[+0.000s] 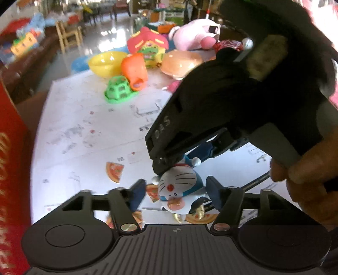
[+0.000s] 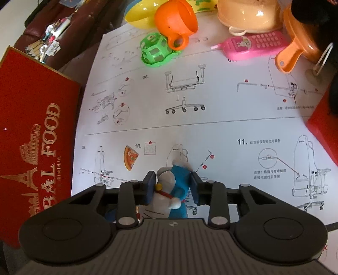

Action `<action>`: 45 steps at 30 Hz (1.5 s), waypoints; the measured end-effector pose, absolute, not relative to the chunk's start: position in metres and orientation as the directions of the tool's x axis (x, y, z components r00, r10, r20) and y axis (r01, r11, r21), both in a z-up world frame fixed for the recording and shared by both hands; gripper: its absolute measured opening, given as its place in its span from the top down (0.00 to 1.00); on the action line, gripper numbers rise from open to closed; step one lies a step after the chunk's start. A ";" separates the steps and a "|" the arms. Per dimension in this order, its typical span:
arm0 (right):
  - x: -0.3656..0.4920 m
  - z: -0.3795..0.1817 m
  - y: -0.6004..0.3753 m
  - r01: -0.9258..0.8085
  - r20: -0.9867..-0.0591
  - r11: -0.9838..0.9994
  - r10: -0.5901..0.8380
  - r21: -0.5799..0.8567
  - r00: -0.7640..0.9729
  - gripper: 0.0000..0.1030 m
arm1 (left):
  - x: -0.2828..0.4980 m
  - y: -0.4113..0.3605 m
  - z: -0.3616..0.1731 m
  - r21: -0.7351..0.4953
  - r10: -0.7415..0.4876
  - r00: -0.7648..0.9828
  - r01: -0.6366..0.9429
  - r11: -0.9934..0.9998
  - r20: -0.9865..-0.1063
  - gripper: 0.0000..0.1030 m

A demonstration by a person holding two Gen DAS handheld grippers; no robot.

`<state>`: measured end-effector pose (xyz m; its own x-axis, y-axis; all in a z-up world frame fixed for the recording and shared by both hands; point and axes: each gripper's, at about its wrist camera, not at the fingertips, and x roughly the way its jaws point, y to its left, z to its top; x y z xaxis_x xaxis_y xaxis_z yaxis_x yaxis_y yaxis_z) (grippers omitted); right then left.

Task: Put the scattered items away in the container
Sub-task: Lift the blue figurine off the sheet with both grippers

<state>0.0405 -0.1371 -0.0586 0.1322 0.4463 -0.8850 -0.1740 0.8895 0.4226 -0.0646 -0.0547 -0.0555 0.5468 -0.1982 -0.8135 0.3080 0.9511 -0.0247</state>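
Note:
A blue and white Doraemon figure [image 2: 173, 188] is held between the pads of my right gripper [image 2: 172, 188], above the white instruction sheet [image 2: 211, 101]. In the left wrist view the same figure [image 1: 179, 190] hangs upside down under the right gripper's black body [image 1: 211, 110], between the open fingers of my left gripper [image 1: 176, 192], which do not touch it. A red box lid [image 2: 31, 131] marked FOOD lies at the left. A toy pizza slice [image 2: 131, 157] lies on the sheet.
At the far end lie a green basket [image 2: 157, 51], an orange cup [image 2: 176, 23], a yellow bowl [image 2: 139, 14], a pink toy phone [image 2: 253, 45], an orange ladle [image 2: 295, 48], a burger toy [image 1: 181, 62] and a pink plush [image 1: 196, 35]. A red edge [image 2: 323, 127] shows at the right.

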 end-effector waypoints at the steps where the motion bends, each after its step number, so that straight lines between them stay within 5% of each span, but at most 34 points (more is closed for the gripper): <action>1: 0.041 -0.059 -0.137 -0.172 -0.885 0.890 0.446 0.423 0.132 0.62 | -0.066 -0.058 -0.054 -0.004 -0.184 0.554 0.309 0.951 -0.812 0.27; 4: 0.042 -0.060 -0.136 -0.170 -0.887 0.891 0.443 0.420 0.130 0.62 | -0.063 -0.064 -0.056 0.026 -0.165 0.550 0.322 0.946 -0.819 0.27; 6: 0.042 -0.060 -0.135 -0.164 -0.888 0.893 0.441 0.420 0.127 0.62 | -0.064 -0.067 -0.059 0.034 -0.174 0.547 0.349 0.936 -0.819 0.46; 8: 0.042 -0.060 -0.137 -0.160 -0.888 0.892 0.443 0.423 0.125 0.62 | -0.063 -0.066 -0.059 0.034 -0.174 0.552 0.345 0.938 -0.816 0.50; 16: 0.043 -0.062 -0.141 -0.143 -0.879 0.882 0.464 0.449 0.107 0.59 | -0.052 -0.048 -0.063 -0.064 -0.232 0.527 0.317 0.946 -0.817 0.50; 45: 0.028 -0.048 -0.148 -0.161 -0.851 0.865 0.498 0.476 0.163 0.59 | -0.050 -0.055 -0.057 0.012 -0.152 0.513 0.303 0.953 -0.845 0.50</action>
<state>0.0276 -0.1478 -0.0480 0.1632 0.4985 -0.8514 -0.1607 0.8649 0.4756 -0.0500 -0.0551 -0.0565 0.5129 -0.1522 -0.8449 0.3030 0.9529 0.0123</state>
